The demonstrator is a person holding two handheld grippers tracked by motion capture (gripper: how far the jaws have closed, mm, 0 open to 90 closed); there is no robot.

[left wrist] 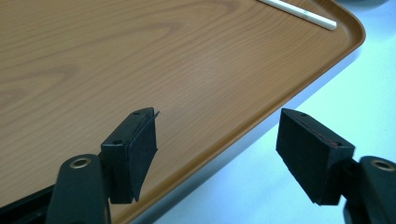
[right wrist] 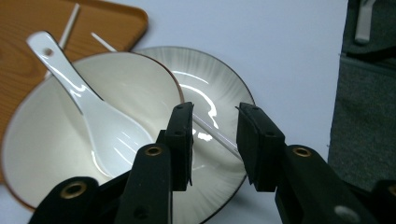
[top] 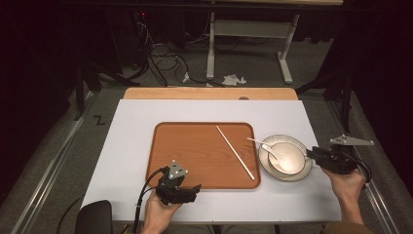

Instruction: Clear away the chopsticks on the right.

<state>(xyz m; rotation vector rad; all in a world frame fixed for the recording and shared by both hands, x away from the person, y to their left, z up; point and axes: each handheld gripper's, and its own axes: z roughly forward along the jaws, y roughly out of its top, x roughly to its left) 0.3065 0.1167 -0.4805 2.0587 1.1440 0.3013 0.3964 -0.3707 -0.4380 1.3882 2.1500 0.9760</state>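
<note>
Black foam-padded jaws of the left hand-held gripper [top: 197,187] sit lowest in the high view, at the near edge of the brown wood-grain plastic tray [top: 195,175], spread apart and holding nothing. On the tray lies 1 thin white chopstick [top: 235,152], running diagonally. To the right of the tray, on the white-covered tabletop [top: 131,146], stands a shallow cream ceramic bowl on a ribbed plate [top: 288,173], with a white ceramic soup spoon [top: 267,147] resting in it. The right hand-held gripper [top: 310,153] reaches the plate's right rim.

From the left gripper view, the 2 jaws stand wide over the tray's rim [left wrist: 299,88], empty, and the chopstick's end [left wrist: 317,19] shows far off.

From the right gripper view, the jaws are half-closed with a second thin white chopstick [right wrist: 215,132] running between them across the plate [right wrist: 219,93]; the pads do not seem to press on it yet. The spoon [right wrist: 88,107] lies in the bowl [right wrist: 135,79].

By my reading, the step in hand is picking this chopstick off the plate; next the jaws need to squeeze squarely on it, then lift without nudging the bowl.

No brand, label or writing can be read.
</note>
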